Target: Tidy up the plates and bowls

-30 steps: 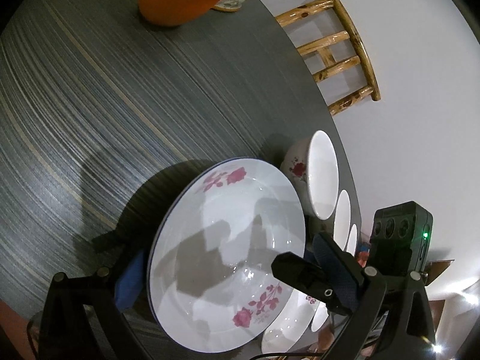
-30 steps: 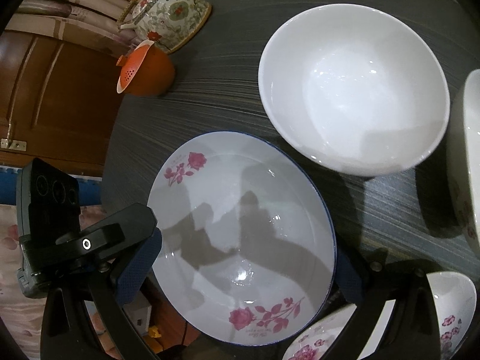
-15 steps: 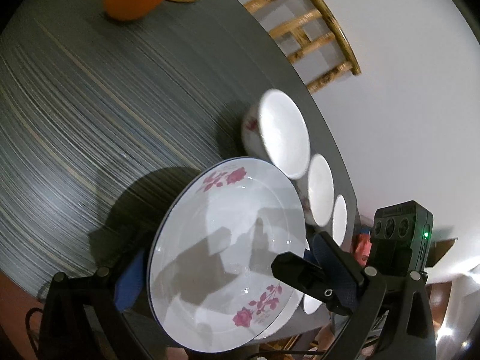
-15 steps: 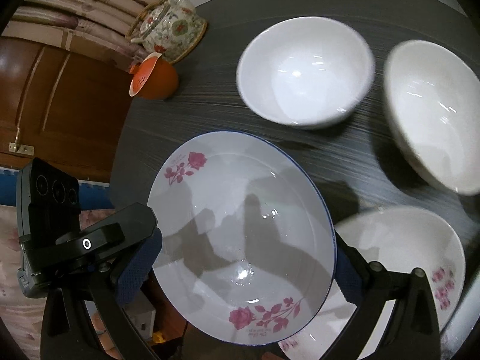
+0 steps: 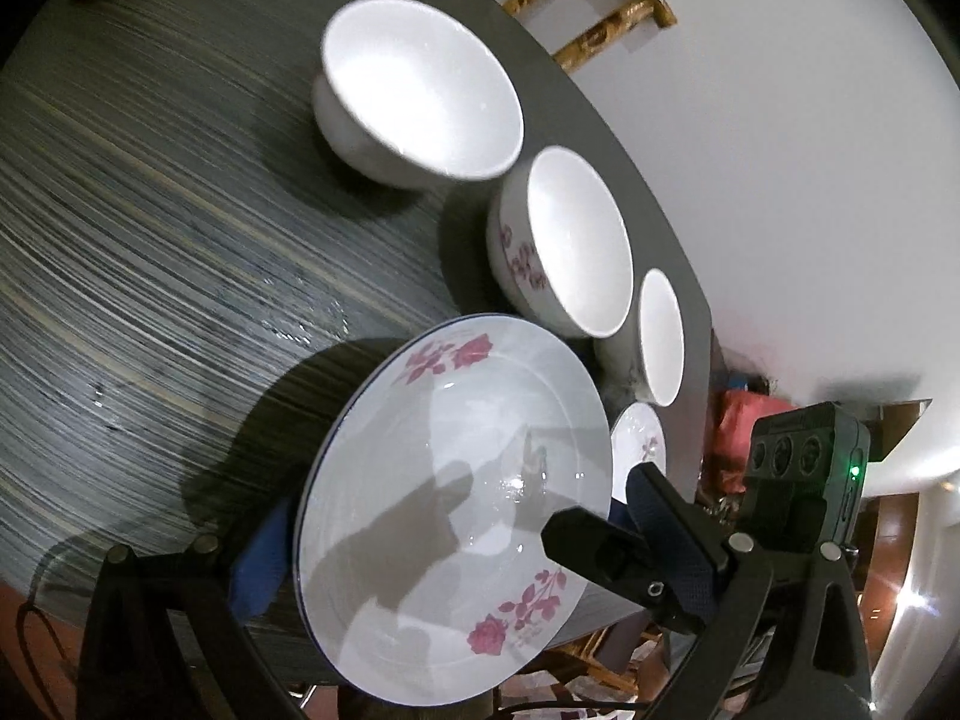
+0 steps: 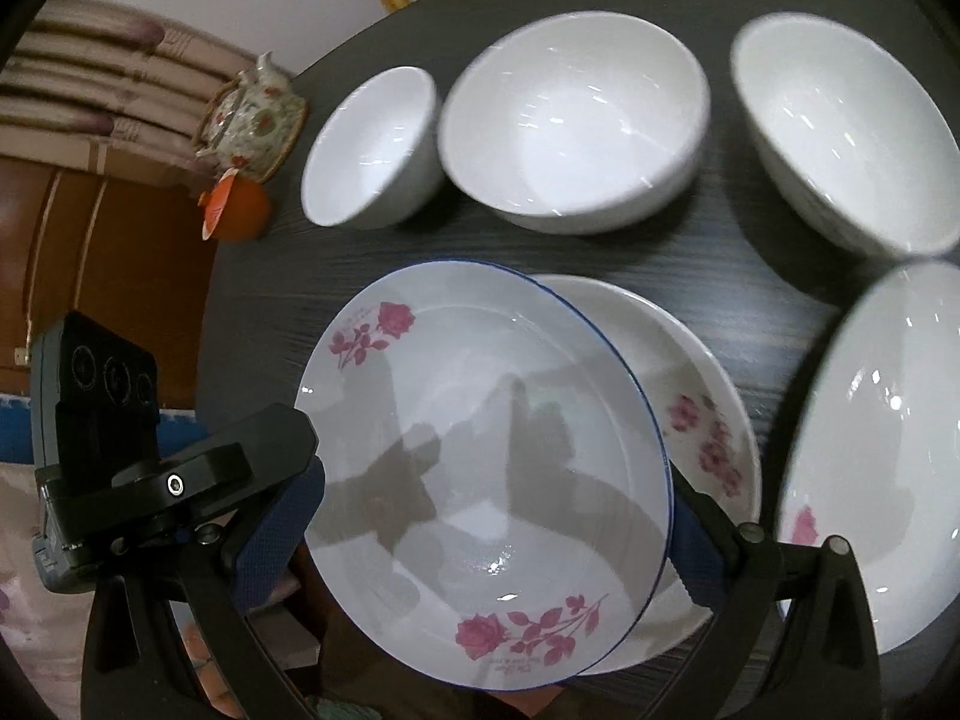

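Floral teapot point(image 6: 255, 114) at far table edge, orange strainer cup point(image 6: 237, 213) just beside it. Wooden chair point(image 5: 576, 6) behind dark table point(image 5: 150, 228). Red bag point(image 5: 747, 420) on floor.

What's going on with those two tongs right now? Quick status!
Both tongs gripping one rose plate. Held over second plate. Bowls beyond; nothing blocking.
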